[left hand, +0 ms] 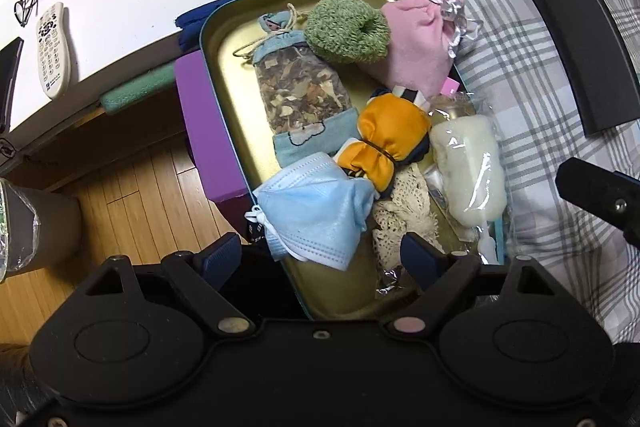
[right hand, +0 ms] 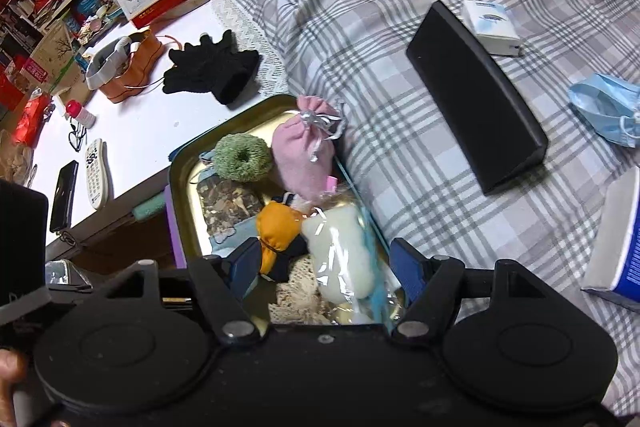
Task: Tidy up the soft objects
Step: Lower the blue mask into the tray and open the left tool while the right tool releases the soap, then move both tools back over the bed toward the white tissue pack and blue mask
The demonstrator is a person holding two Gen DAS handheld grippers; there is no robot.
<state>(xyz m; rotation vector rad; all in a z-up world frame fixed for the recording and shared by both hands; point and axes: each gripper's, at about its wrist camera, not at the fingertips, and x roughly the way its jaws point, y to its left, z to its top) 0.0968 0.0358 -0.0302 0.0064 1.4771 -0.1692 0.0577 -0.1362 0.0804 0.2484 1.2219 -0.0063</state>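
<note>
With both tongs, left (left hand: 320, 259) and right (right hand: 324, 267), parted and holding nothing over the near end of the tin (left hand: 224, 39) on the bed, we should lift clear without snagging the mask (left hand: 316, 211) lying there.

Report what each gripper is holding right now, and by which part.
Nothing is held. The left gripper stands open over the blue face mask; the right gripper stands open above the wrapped white sponge.

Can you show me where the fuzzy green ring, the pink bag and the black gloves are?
green ring (left hand: 346, 34): left wrist view, on its knitted top edge.
pink bag (right hand: 298, 157): right wrist view, on its soft middle.
black gloves (right hand: 212, 67): right wrist view, on the palm.
</note>
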